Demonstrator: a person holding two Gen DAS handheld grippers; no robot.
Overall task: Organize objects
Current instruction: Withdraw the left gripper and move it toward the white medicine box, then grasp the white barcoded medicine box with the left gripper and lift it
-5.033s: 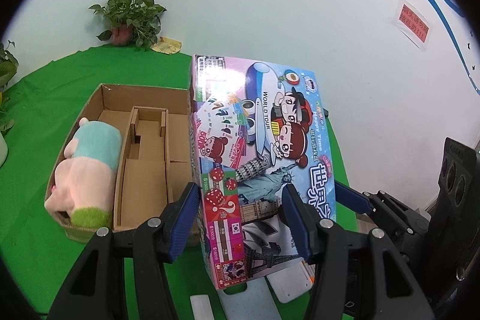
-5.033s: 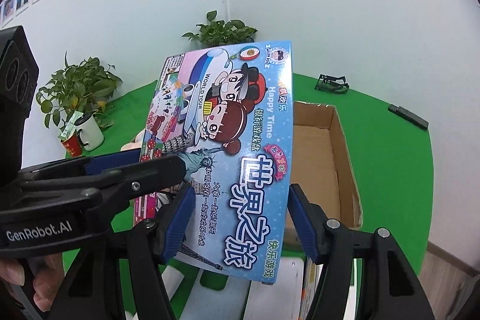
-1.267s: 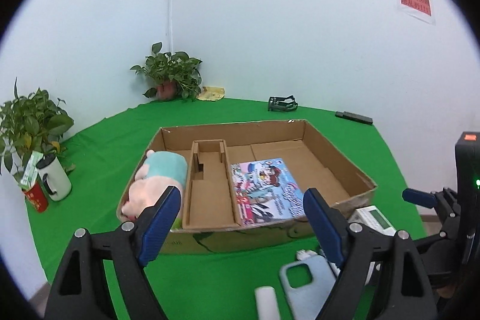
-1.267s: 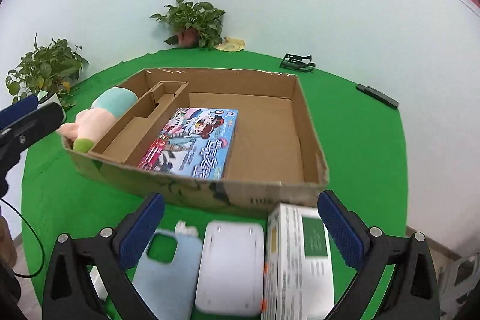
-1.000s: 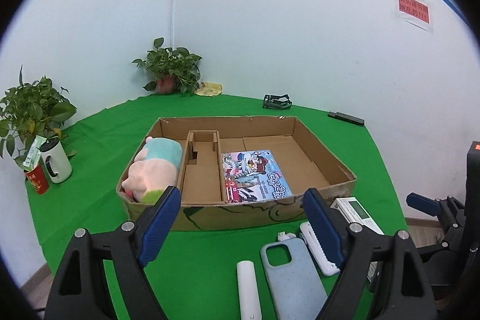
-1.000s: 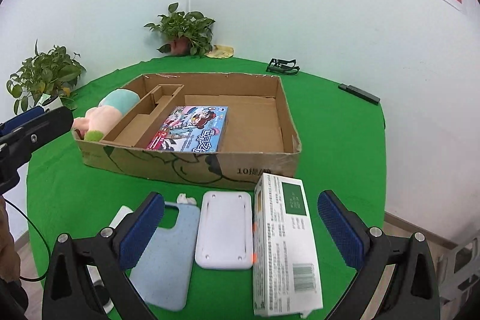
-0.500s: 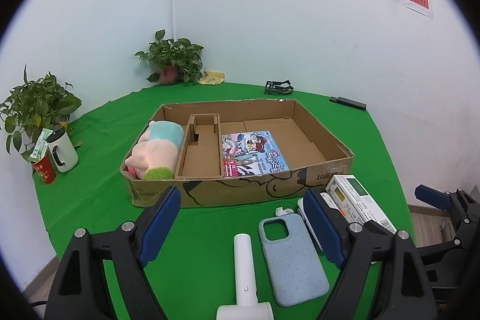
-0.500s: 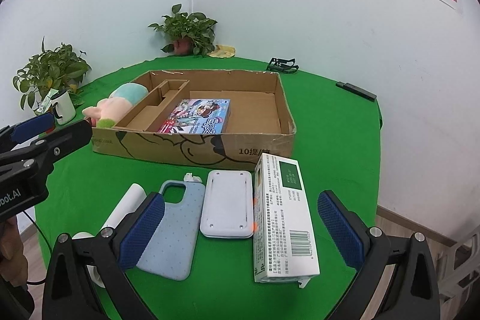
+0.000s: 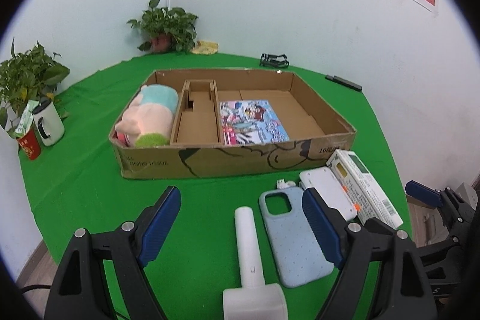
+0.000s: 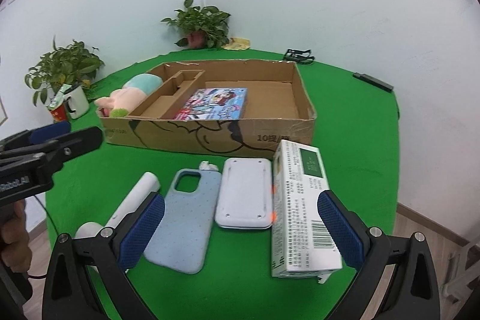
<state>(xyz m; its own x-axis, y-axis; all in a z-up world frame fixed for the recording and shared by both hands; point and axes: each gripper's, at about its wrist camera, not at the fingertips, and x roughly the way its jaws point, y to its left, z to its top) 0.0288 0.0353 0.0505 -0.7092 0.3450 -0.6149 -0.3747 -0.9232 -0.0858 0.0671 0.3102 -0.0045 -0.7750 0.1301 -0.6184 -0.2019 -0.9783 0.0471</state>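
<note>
Left claw wide open, nothing gripped, hovering over white tool and blue phone case on green surface. Right claw wide open too, empty, above case, white pad and green-white carton. Row in front of box, left to right: tool, case, pad, carton; case touching pad, pad just beside carton. Small white bit at case's far end. Cardboard box beyond row, open top. Plush in left compartment, bare middle divider section, game box flat in big right compartment against the divider. Mug and red cup far left beside plant. Second plant in corner. Black clip and black bar near far edge. Hand gripping left claw's handle in right view.
</note>
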